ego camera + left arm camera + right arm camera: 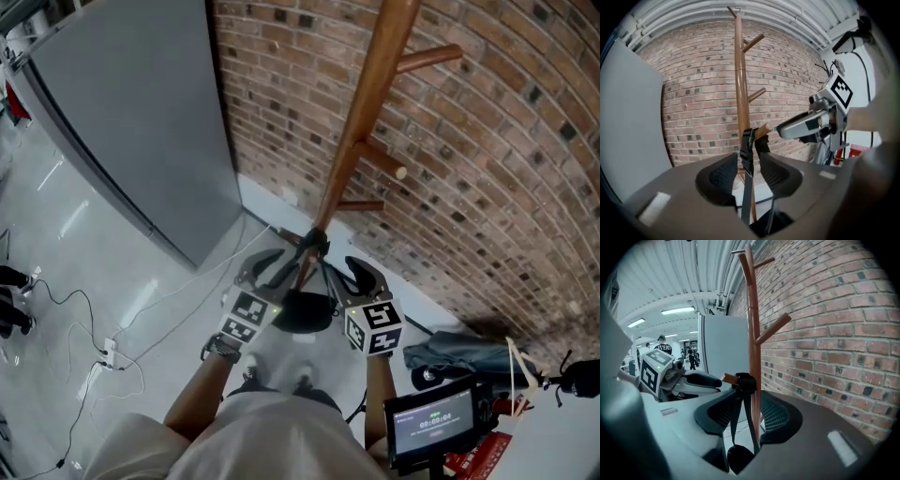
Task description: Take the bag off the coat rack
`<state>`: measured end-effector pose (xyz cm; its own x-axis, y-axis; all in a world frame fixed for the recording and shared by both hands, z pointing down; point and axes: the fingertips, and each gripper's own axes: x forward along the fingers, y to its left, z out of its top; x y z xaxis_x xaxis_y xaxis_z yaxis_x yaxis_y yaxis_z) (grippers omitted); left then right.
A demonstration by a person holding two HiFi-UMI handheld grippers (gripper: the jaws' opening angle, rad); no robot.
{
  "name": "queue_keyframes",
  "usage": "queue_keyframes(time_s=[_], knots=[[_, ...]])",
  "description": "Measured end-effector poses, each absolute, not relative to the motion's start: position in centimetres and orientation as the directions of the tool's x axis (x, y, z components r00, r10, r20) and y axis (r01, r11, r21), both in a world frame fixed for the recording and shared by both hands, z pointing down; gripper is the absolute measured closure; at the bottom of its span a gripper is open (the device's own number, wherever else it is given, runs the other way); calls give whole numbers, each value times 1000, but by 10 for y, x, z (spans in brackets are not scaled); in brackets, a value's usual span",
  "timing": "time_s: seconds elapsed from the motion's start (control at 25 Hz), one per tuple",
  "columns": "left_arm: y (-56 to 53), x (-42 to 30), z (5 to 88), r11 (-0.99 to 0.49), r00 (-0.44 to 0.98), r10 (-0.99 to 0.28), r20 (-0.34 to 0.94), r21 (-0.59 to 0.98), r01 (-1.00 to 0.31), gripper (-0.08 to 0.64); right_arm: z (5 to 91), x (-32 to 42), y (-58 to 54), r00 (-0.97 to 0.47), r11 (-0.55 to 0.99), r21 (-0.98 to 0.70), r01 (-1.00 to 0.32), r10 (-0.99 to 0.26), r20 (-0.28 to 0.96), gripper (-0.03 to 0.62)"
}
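Nearest us, the left gripper (749, 169) and the right gripper (743, 411) both stand with jaws wide. Neither is clamped on anything, though the black strap (747, 149) runs up between the pads of each. The bag (305, 311) hangs low on the coat rack (361, 122), on our side of its pole. It sits just under the lowest peg (763, 129), and the strap is looped over that peg. We judge the step in hand to be taking hold of the strap so the loop can come off. To do it well, we close one gripper on the flat webbing a little below the peg, clear of the buckle, so the pads bite cloth and do not slip on plastic. The peg slants upward from the pole and its free end points our way, so the loop has to rise before it slides off. We lift first, then draw it along the peg toward its tip. A sideways tug could rock the coat rack, so the other gripper can steady the second run of strap. Behind the coat rack is the brick wall (487, 187), so we bring the bag away toward ourselves.
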<state>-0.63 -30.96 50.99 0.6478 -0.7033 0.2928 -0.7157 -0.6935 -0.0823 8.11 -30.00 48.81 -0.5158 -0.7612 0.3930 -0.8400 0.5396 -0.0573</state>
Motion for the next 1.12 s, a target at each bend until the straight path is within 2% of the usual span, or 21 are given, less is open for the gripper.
queue_keyframes(time_s=[0.88, 1.0, 1.12], knots=[[-345, 18, 603, -741, 653, -592, 472, -2, -671, 408, 564, 62, -330, -504, 572, -64, -818, -658, 559, 411], [-350, 19, 607, -739, 653, -592, 473, 6, -674, 411, 573, 61, -333, -486, 565, -55, -823, -651, 583, 432], [-350, 20, 608, -736, 652, -596, 468, 5, -677, 447, 576, 61, -333, -479, 560, -53, -827, -651, 588, 480]])
